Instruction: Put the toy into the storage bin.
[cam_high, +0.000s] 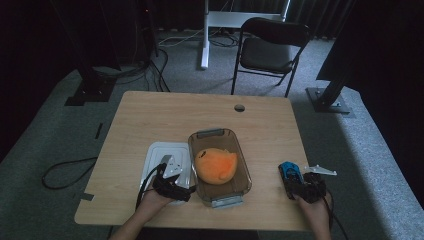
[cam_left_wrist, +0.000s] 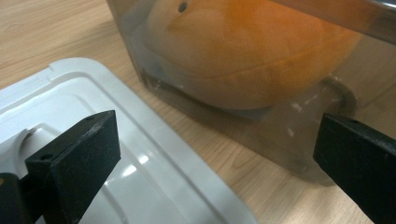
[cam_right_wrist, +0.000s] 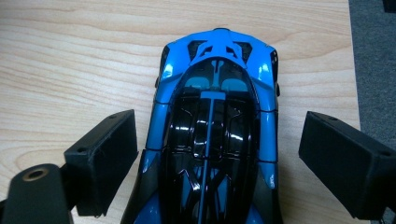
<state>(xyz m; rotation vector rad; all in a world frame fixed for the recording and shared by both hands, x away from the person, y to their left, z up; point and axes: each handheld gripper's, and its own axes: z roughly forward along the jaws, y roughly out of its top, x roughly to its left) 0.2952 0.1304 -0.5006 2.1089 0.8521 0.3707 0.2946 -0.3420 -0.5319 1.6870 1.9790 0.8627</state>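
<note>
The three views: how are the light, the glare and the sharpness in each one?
High view: dim, dark surroundings, table evenly lit. Left gripper view: bright glare on the white lid, orange plush toy slightly soft. Right gripper view: sharp, reflections on the blue toy car.

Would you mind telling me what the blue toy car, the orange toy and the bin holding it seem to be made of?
The blue toy car looks like glossy hard plastic or painted metal; sharp reflections run along its black roof. The orange toy seems soft plush, with a matte, fuzzy surface and a stitched seam. The bin appears to be smoky, see-through rigid plastic, since the toy shows through its wall.
</note>
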